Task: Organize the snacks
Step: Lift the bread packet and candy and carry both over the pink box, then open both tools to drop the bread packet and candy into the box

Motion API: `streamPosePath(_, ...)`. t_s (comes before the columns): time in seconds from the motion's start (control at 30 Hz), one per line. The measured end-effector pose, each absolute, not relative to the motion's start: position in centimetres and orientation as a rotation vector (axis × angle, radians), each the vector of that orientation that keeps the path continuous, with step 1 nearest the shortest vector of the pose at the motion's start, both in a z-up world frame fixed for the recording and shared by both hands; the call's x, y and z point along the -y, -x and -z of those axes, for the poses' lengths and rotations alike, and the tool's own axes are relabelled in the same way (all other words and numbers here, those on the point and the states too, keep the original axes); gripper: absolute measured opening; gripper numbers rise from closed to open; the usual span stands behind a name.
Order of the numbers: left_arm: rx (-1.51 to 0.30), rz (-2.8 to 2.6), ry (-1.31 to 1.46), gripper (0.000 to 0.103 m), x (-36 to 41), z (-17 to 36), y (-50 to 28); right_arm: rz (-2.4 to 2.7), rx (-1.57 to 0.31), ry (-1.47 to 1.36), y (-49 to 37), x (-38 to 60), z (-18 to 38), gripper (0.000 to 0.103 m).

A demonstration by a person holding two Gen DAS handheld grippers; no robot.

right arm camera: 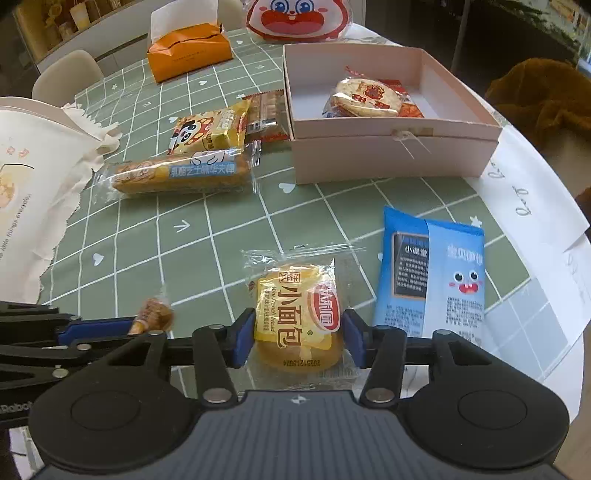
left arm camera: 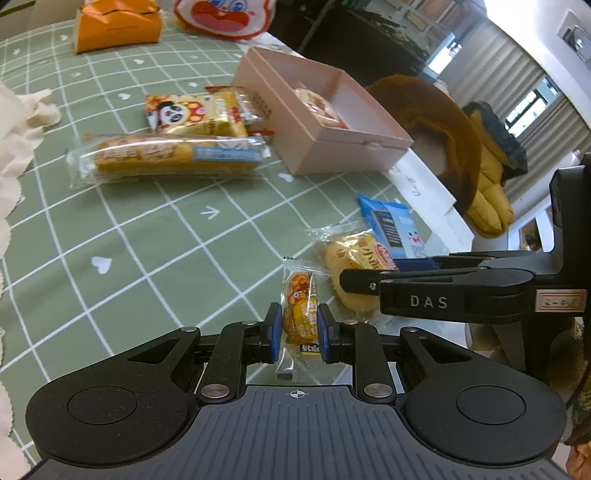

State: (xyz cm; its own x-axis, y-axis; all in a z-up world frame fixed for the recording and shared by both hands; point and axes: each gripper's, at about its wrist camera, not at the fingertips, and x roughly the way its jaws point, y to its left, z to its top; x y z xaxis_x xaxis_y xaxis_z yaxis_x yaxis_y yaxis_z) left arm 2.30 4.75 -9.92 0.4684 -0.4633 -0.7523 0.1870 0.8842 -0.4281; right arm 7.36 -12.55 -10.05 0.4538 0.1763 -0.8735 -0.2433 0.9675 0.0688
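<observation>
My left gripper point(left arm camera: 298, 330) is shut on a small orange snack packet point(left arm camera: 301, 314) low over the green checked cloth. My right gripper point(right arm camera: 298, 338) is shut on a small round bread in a yellow wrapper point(right arm camera: 297, 314); the bread also shows in the left wrist view point(left arm camera: 349, 266), under the right gripper's fingers point(left arm camera: 364, 284). The left gripper's fingers point(right arm camera: 92, 328) with the packet point(right arm camera: 153, 315) show in the right wrist view. The open pink box point(right arm camera: 388, 155) stands at the back right and holds a round cracker pack point(right arm camera: 367, 98).
A blue snack bag point(right arm camera: 430, 273) lies right of the bread. A long cake bar point(right arm camera: 177, 177), a panda packet point(right arm camera: 207, 127) and a red-wrapped biscuit pack point(right arm camera: 266, 114) lie left of the box. An orange bag point(right arm camera: 188, 51), a cartoon pouch point(right arm camera: 297, 18) and white paper sheets point(right arm camera: 535, 199) are around.
</observation>
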Motion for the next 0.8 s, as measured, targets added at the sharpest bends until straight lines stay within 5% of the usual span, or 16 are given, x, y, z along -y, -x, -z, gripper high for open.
streamPosePath(0.27,-0.981,0.458,0.293,0.024,-2.8,7.6,-3.0,-0.282,-1.004,-0.006,-6.0,15.6,5.8,0.048)
streamPosePath(0.57,-0.686,0.472,0.302,0.024,-1.7,-4.1,-11.4,-0.228,-0.615,-0.058,-10.1,21.0,-8.7,0.048)
streamPosePath(0.8,-0.78,0.437,0.377,0.025,1.9,-0.8,-21.8,-0.197,-0.577,-0.088,-15.6,25.3,-9.8,0.048)
